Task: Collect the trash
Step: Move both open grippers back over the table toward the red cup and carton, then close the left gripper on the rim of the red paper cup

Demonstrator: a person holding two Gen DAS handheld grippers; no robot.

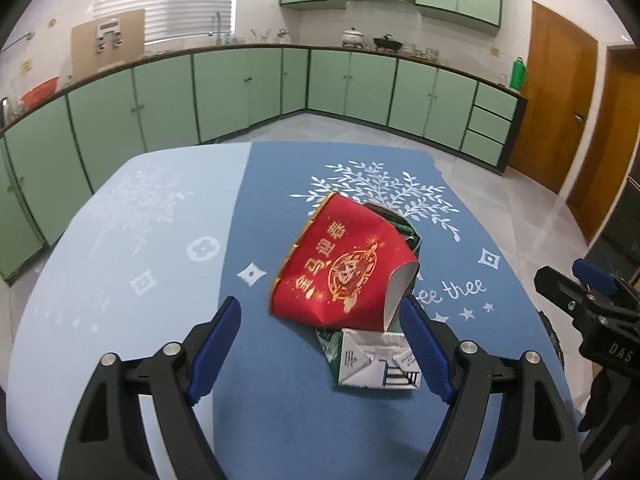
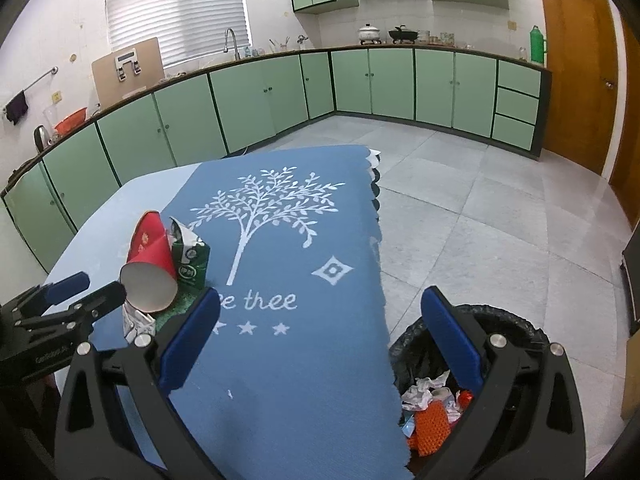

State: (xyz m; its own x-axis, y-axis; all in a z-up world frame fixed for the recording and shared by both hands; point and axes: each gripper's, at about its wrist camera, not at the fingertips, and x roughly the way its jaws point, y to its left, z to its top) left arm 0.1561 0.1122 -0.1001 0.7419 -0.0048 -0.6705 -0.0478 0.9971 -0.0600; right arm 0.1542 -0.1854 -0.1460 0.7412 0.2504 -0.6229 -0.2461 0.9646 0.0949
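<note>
Left gripper (image 1: 320, 340) spread wide, holding nothing, two blue pads (image 1: 218, 344) either side of the pile. Right gripper (image 2: 320, 336) likewise spread wide and empty, poised over the table's right edge, partly above the bin (image 2: 520, 332).

On the blue tablecloth (image 1: 280, 420), three pieces of trash in one touching cluster: one flattened white carton (image 1: 380, 364), nearest the left gripper, between its pads and closer to the right-hand one; one red paper cup (image 1: 340, 264) just beyond, overlapping the carton's far edge; one crushed green can (image 2: 196, 258) behind and beside the cup, mostly hidden in the left wrist view.

Cup lying on its side, crushed, long axis slanting from near right to far left in the left wrist view; white open mouth (image 2: 148, 286) turned toward the right gripper, gold-rimmed base away. Carton flat, long axis roughly across the left gripper's view. Can roughly upright, leaning against the cup.

Below the table edge, one black-lined bin, several crumpled scraps inside: white paper (image 2: 424, 392), something orange (image 2: 430, 428).

Farther off, one white tree print (image 2: 264, 208) on the cloth, grey tiled floor, an L-shaped run of green cabinets (image 2: 260, 92), two pots (image 2: 370, 34) on the counter, one green bottle (image 2: 538, 44), one wooden door (image 2: 576, 76).
</note>
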